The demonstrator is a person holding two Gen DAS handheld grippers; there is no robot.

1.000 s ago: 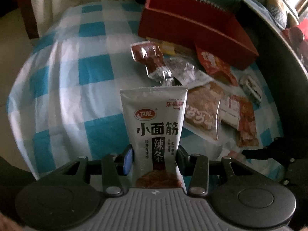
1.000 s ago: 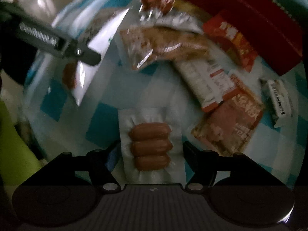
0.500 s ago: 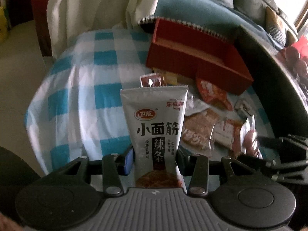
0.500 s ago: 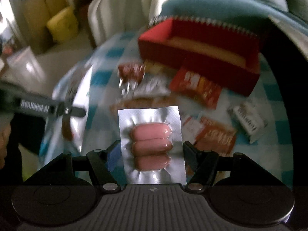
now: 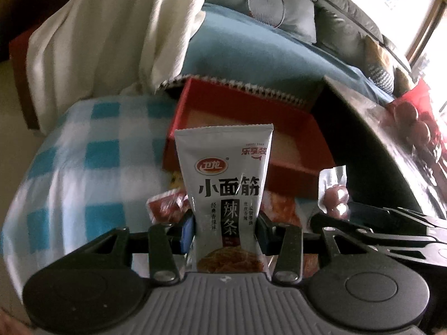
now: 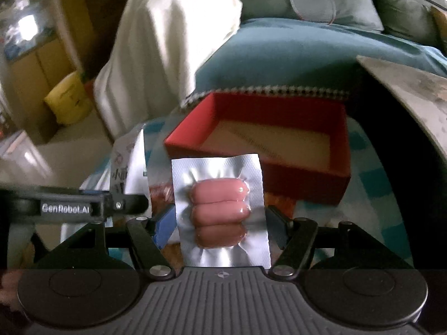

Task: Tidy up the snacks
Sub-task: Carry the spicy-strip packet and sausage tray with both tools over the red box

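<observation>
My left gripper (image 5: 225, 229) is shut on a grey spicy-strip snack packet (image 5: 226, 187) and holds it upright above the table, in front of the open red box (image 5: 245, 128). My right gripper (image 6: 220, 223) is shut on a clear vacuum pack of three small sausages (image 6: 219, 212), held upright before the same red box (image 6: 268, 139). The box shows a pale bare floor. The right gripper and its sausage pack (image 5: 333, 195) show at the right of the left wrist view. The left gripper (image 6: 83, 206) shows at the left of the right wrist view.
The table has a blue-and-white checked cloth (image 5: 92, 162). Other snack packets (image 5: 167, 203) lie below the grippers, mostly hidden. A blue-covered sofa (image 5: 265, 55) and a white cloth (image 5: 106, 33) lie behind the box. A dark table edge (image 5: 377, 139) runs at the right.
Both grippers have risen from the table with their packets and tilted up toward the red box, which now sits straight ahead and nearer. The loose snacks have dropped out of sight below.
</observation>
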